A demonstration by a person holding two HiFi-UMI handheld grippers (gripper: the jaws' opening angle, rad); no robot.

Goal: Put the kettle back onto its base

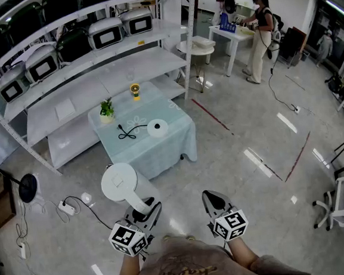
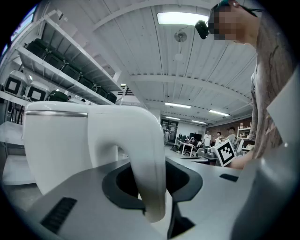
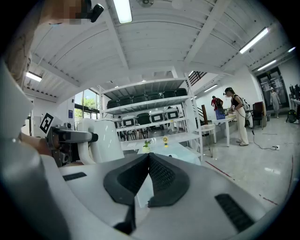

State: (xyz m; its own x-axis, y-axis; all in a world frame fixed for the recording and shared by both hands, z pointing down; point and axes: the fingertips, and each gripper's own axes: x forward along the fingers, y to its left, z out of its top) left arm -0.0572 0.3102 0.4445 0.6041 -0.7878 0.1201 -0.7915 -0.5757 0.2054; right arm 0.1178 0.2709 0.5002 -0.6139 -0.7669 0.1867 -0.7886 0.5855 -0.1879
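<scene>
Two tools show at the bottom of the head view. The left tool [image 1: 146, 211] is clamped on the curved handle [image 2: 147, 154] of the white plastic electric kettle [image 1: 119, 181], holding it upright over the glossy grey floor [image 1: 247, 175]. The right tool [image 1: 210, 199] has its jaws pressed together with nothing between them. The round white base [image 1: 158, 128] lies on the low surface [image 1: 172, 143] draped in pale green cloth, well apart from the kettle, with its black cord [image 1: 129, 131] beside it.
</scene>
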